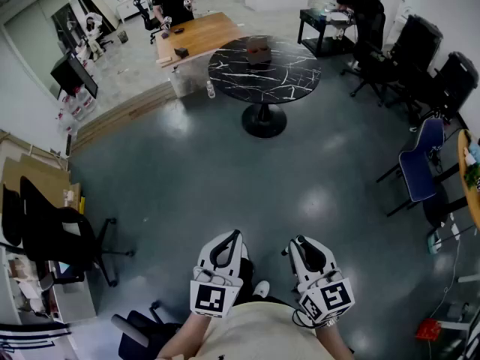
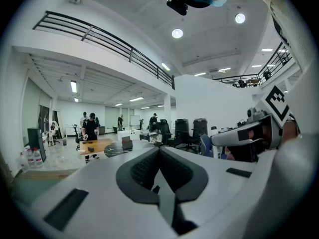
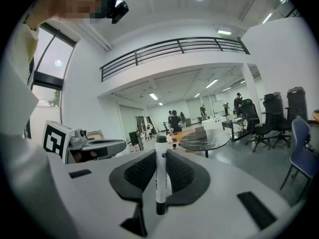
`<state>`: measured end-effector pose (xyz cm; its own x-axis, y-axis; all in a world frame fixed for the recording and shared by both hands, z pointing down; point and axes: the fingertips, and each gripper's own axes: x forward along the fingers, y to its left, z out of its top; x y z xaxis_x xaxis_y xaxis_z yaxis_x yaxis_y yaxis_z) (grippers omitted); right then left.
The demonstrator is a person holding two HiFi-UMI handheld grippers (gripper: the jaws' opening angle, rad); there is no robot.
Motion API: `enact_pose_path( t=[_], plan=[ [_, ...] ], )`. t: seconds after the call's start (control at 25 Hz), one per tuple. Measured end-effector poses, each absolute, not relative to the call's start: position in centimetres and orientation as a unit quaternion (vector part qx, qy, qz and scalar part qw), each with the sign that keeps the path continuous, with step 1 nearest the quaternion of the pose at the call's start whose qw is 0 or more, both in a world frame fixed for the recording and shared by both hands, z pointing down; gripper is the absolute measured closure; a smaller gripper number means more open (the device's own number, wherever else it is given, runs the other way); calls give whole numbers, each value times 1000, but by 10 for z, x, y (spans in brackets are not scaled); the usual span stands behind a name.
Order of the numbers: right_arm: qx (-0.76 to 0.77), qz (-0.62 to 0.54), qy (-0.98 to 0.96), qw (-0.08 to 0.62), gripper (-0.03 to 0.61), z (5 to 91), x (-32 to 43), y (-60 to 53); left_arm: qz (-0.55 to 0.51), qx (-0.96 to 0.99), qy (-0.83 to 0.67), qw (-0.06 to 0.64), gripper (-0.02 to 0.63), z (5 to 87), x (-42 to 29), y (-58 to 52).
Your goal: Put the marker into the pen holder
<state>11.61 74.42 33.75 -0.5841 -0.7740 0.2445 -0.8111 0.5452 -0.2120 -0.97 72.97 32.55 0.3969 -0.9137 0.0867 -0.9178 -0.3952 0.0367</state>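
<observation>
Both tongs hang low and close to our body in the head view. Our left gripper (image 1: 234, 238) has its dark ribbed jaws pressed together with nothing between them, while our right gripper (image 1: 301, 243) is clamped on the white-barrelled marker with a black cap (image 3: 160, 176), which stands upright between the pads with its cap poking above the jaw tips. We judge the step in hand to be the carry: the marker is secured, but no pen holder is within reach, and we cannot pick one out for certain anywhere. A small brownish boxy object (image 1: 257, 51) stands on the round black marble-patterned pedestal table (image 1: 289, 77) ahead, and it may be the target, though it is too small to tell. The next move, as we see it, calls for crossing the open floor to that table, then tipping the marker end-down over the holder's mouth before letting the jaws part. Beneath us lies a glossy grey floor (image 1: 225, 171) that mirrors the ceiling lights. A long wooden desk (image 1: 199, 36) stands just beyond the table with people near it, black office chairs (image 1: 409, 43) line the right side, and a blue chair (image 1: 420, 167) stands nearer us.
</observation>
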Motion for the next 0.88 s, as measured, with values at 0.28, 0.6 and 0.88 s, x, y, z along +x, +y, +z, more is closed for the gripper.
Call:
enact_pose_path(
  t=[0.28, 0.6, 0.88],
  plan=[
    [455, 150, -875, 67, 500, 339, 76, 648, 2, 825, -564, 39, 604, 320, -62, 626],
    [475, 147, -866, 51, 500, 326, 34, 554, 1, 853, -522, 7, 604, 312, -88, 527],
    [479, 163, -862, 38, 500, 328, 18, 482, -11, 844, -536, 14, 604, 304, -117, 462]
  ],
)
